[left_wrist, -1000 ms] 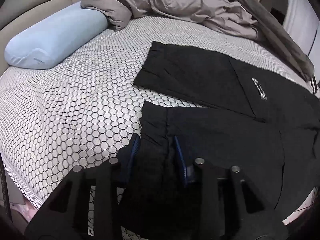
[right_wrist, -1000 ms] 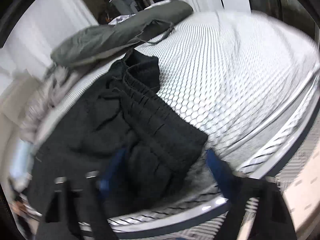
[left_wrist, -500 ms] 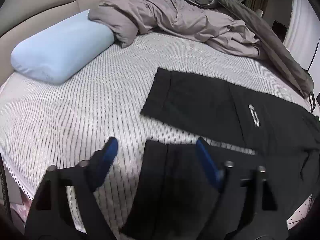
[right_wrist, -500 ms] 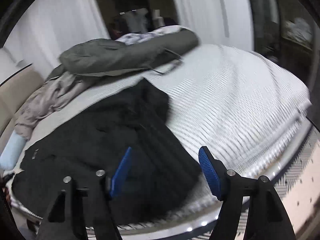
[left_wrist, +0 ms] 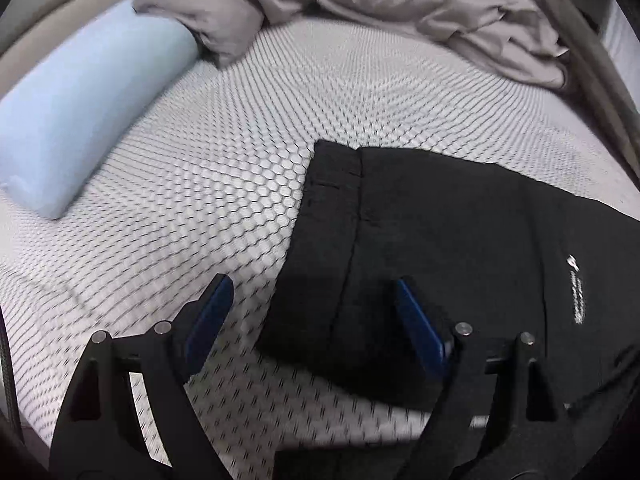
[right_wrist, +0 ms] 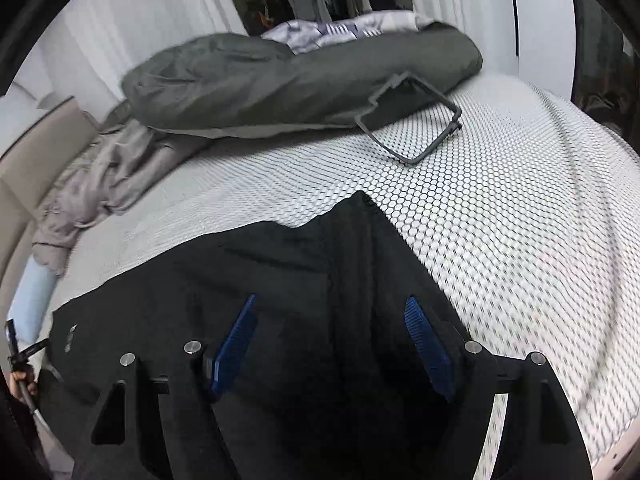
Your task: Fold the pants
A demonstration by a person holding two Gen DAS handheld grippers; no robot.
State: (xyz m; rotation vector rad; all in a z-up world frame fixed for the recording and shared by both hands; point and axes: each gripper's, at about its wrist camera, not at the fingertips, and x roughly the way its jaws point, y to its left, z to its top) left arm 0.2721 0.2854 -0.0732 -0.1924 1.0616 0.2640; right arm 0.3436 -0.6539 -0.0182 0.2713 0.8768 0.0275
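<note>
Hovering at the bottom of the left wrist view, the left tool (left_wrist: 310, 314) stands wide with nothing pinched, its blue pads (left_wrist: 210, 320) apart; its jaws have just been opening. The right-hand pad hangs over the hem of the black fabric pants (left_wrist: 440, 248), the left-hand one over the white bed sheet printed with dark hexagons (left_wrist: 208, 184). Both pant legs lie flat, one stacked on the other, filling the centre and right of that frame, with small white lettering (left_wrist: 576, 292) at the right edge (too small to read). Farther back, a pale blue bolster pillow (left_wrist: 80, 120) sits at the upper left, and a crumpled taupe blanket (left_wrist: 360, 4) runs across the top.

In the right wrist view, the right tool (right_wrist: 332, 320) is likewise wide, its jaws having just opened, and it holds nothing; the waist end of the pants (right_wrist: 280, 280) spreads beneath and between its pads across the lower centre. Beyond, bare sheet (right_wrist: 500, 200) fills the right. A dark olive quilted cover (right_wrist: 280, 88) lies across the upper middle, a grey strap loop (right_wrist: 412, 120) trailing from it onto the sheet.
</note>
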